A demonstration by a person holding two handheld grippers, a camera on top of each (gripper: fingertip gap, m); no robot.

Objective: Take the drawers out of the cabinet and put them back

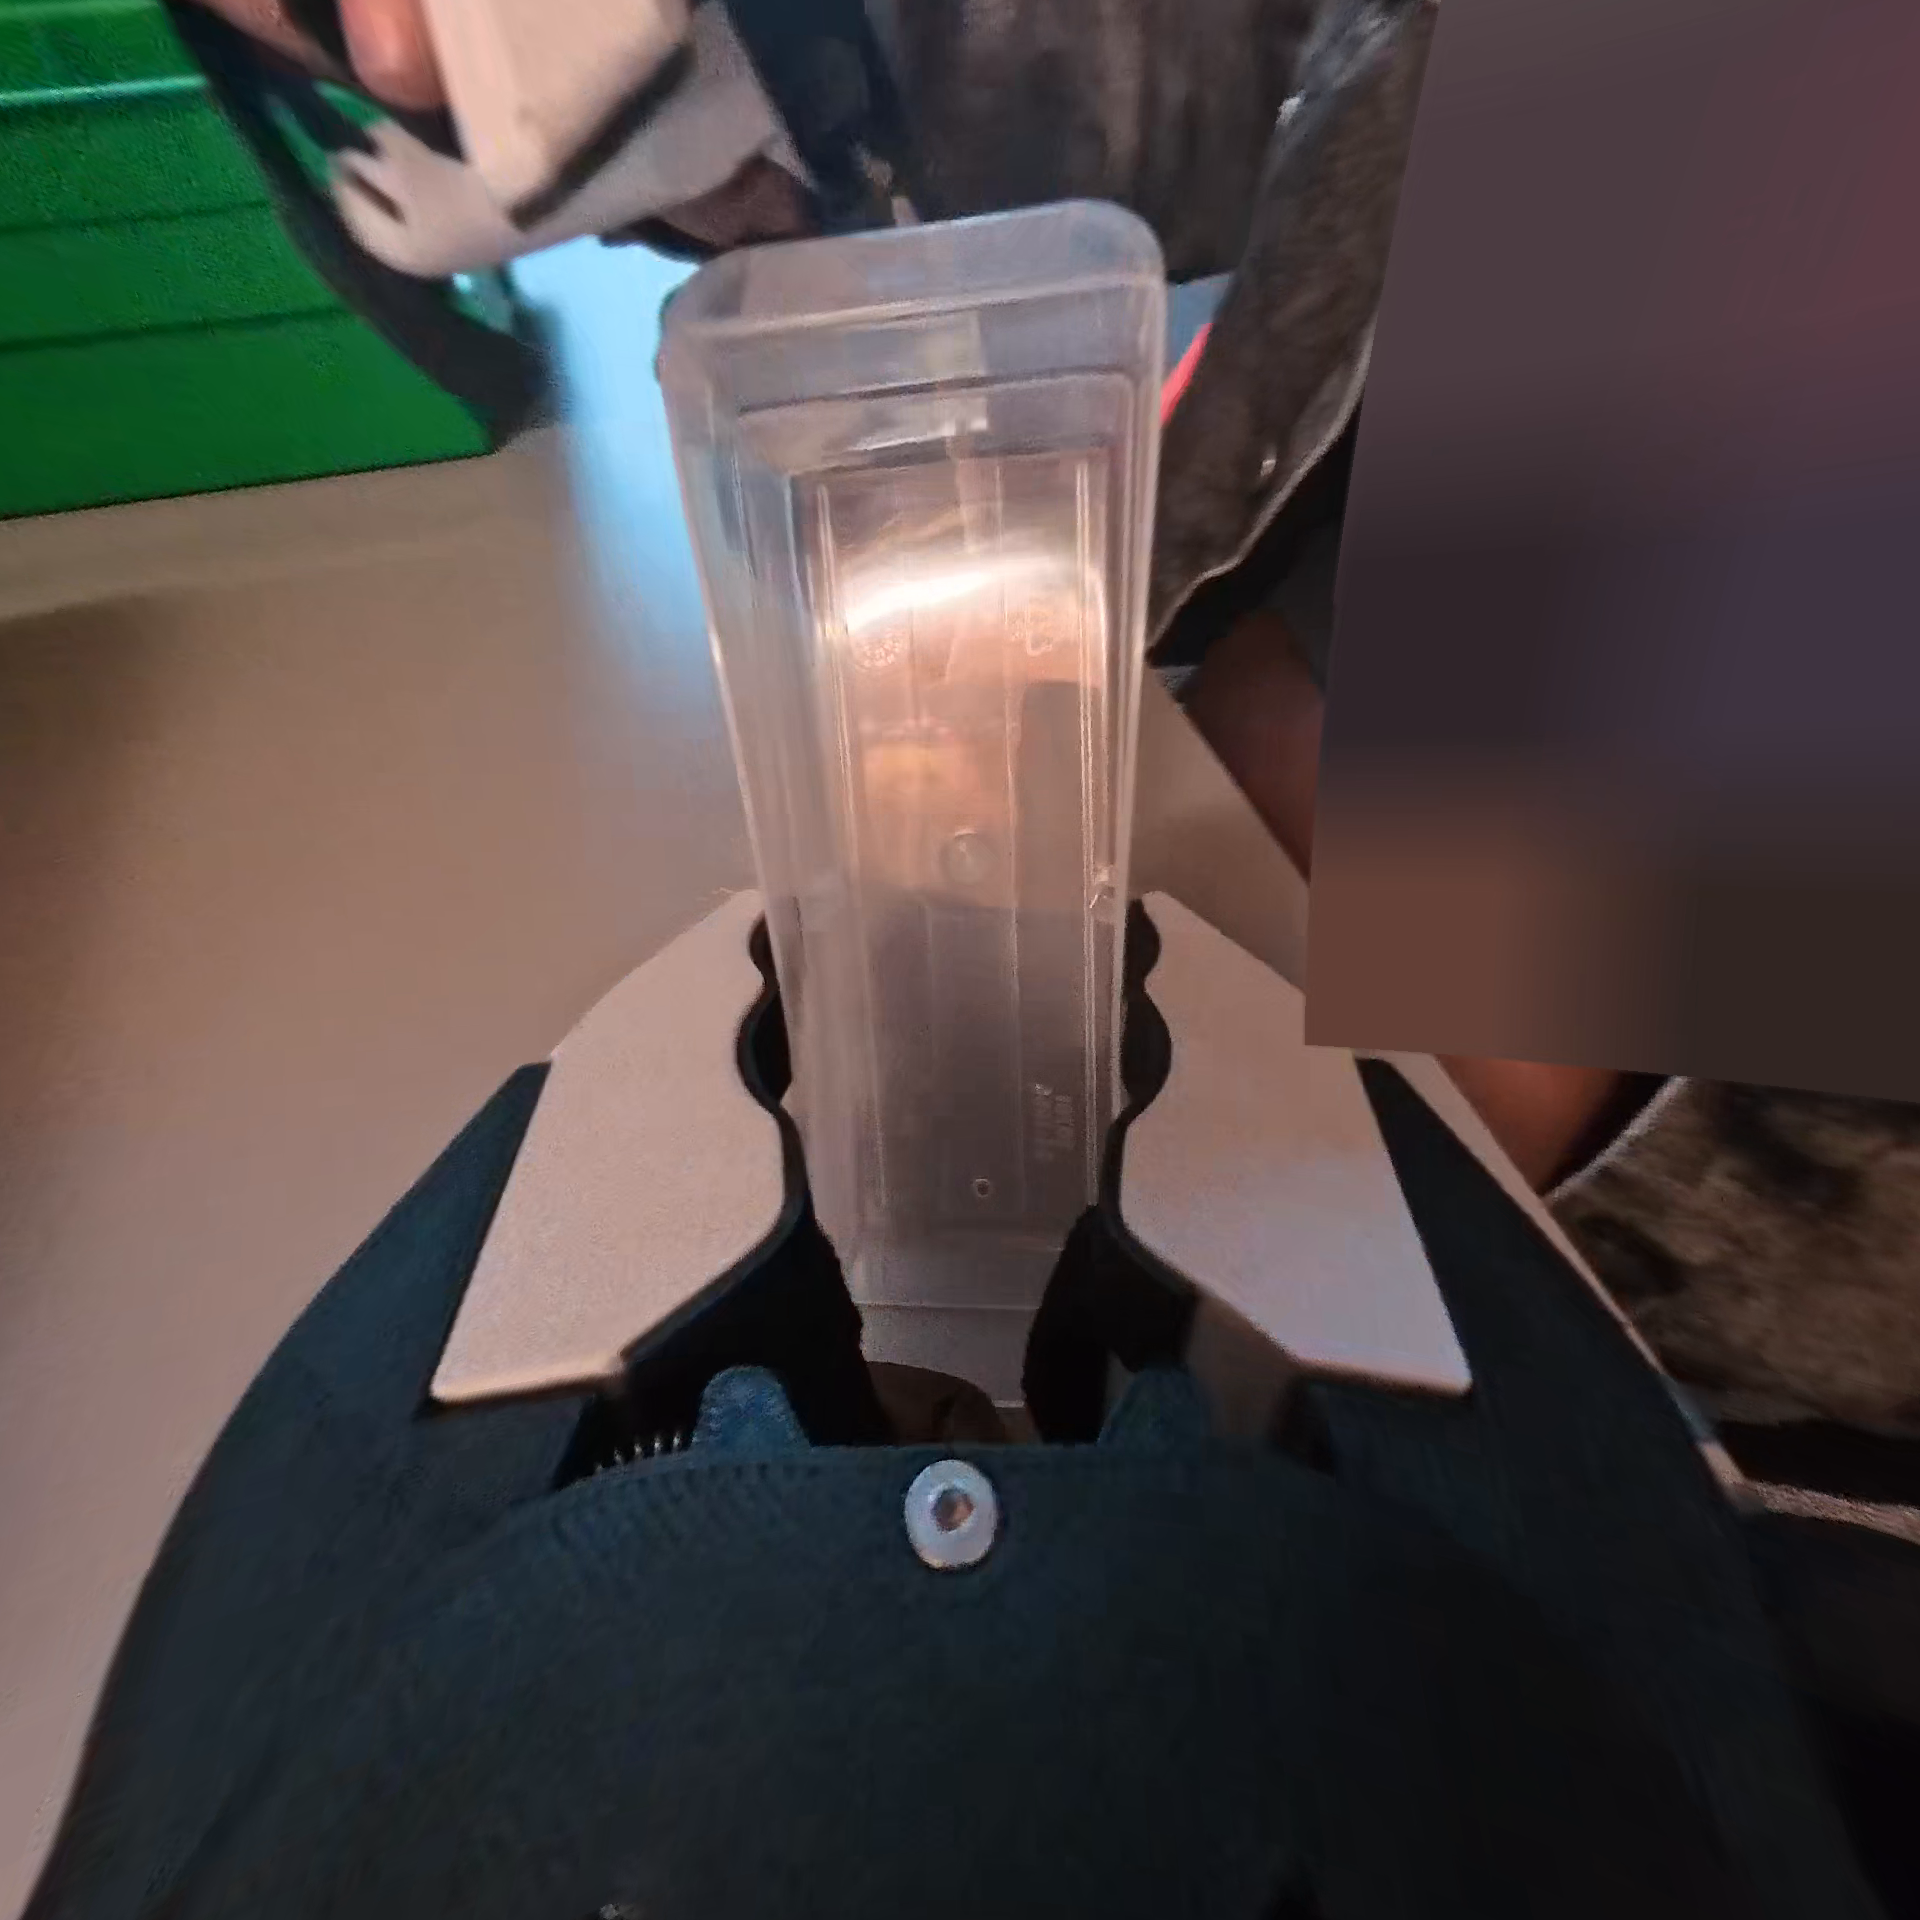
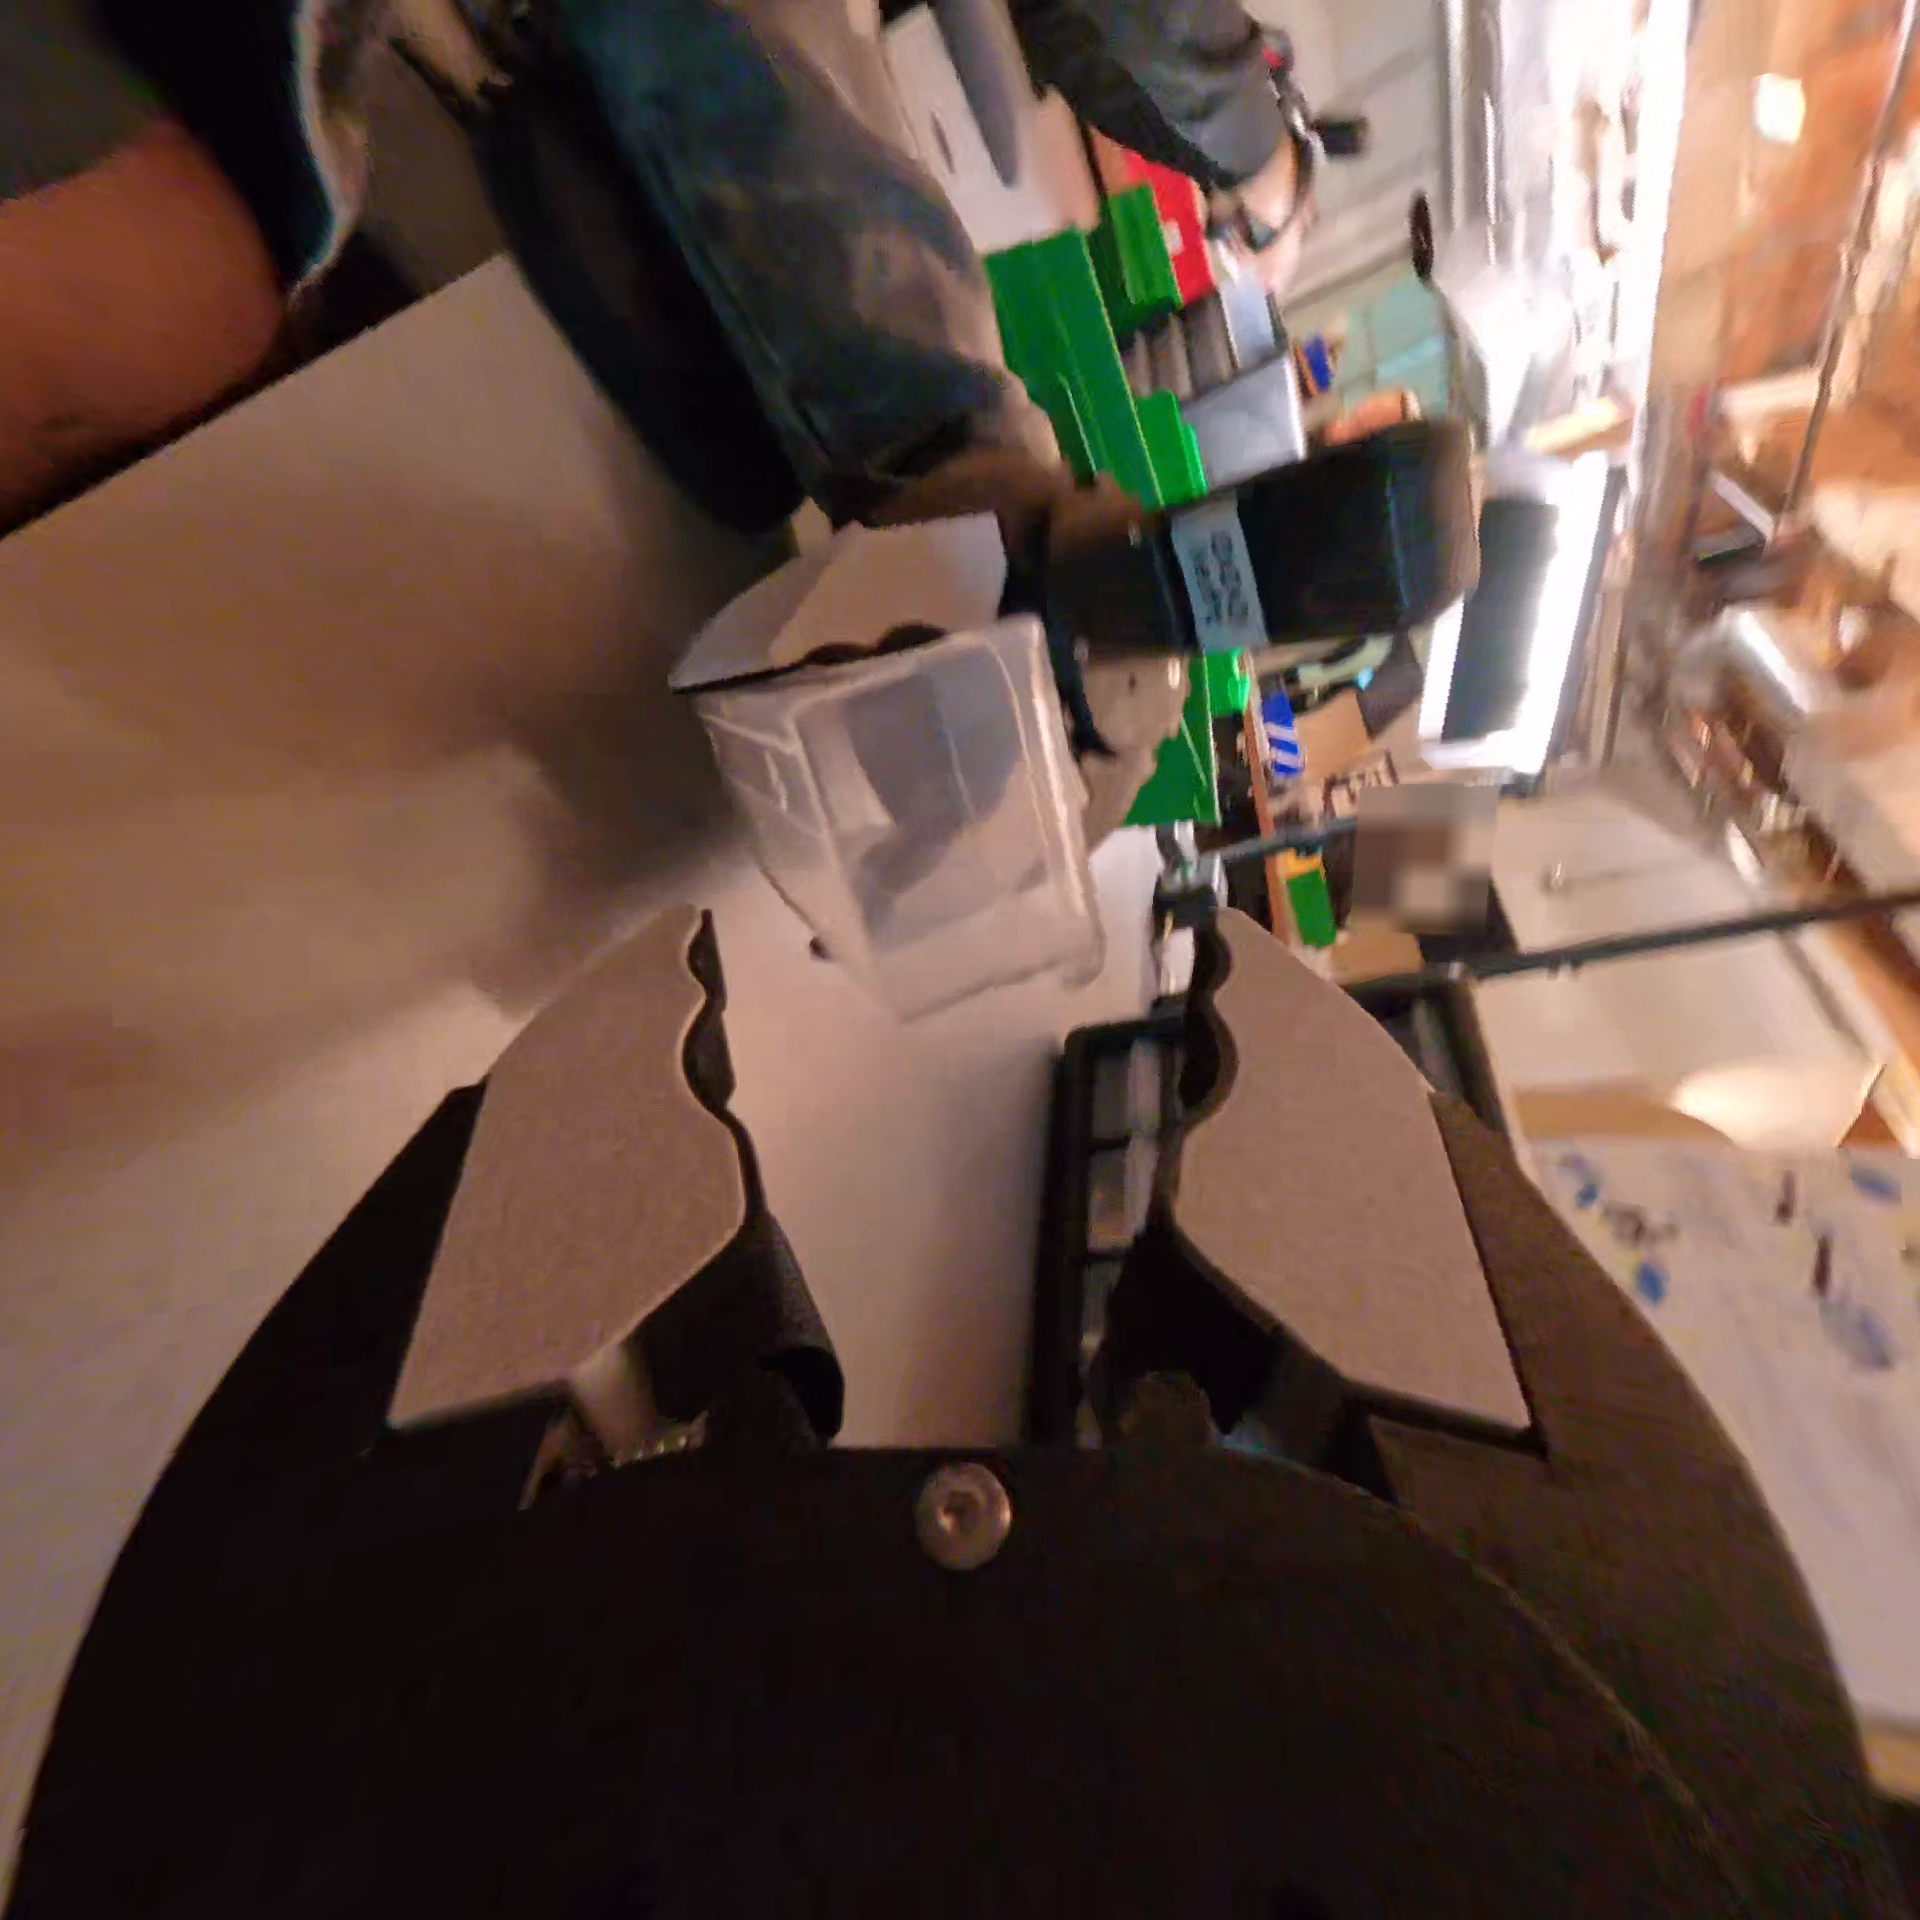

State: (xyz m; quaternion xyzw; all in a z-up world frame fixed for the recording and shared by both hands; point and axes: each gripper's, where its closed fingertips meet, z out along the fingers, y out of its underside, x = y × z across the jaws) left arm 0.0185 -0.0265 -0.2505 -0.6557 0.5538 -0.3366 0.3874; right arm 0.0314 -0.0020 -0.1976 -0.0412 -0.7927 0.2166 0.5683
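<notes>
Fingers of the left gripper are clamped on a clear plastic drawer, pinching its narrow sides near one end. Its long axis runs straight forward from the grip, away from the camera, with the far end raised above the table. Over on the right gripper the fingers stand spread apart with nothing between them.

In the right wrist view the same drawer hangs ahead of those parted fingers, just beyond their tips, and the left gripper holds it from the far side. A black cabinet frame lies close under the right fingertip, at the table's edge; its openings are too blurred to count.

My judgement: the drawer is out and carried by the left side alone, so reinsertion depends on turning its long axis toward the cabinet's opening, which the right gripper is nearer to.
</notes>
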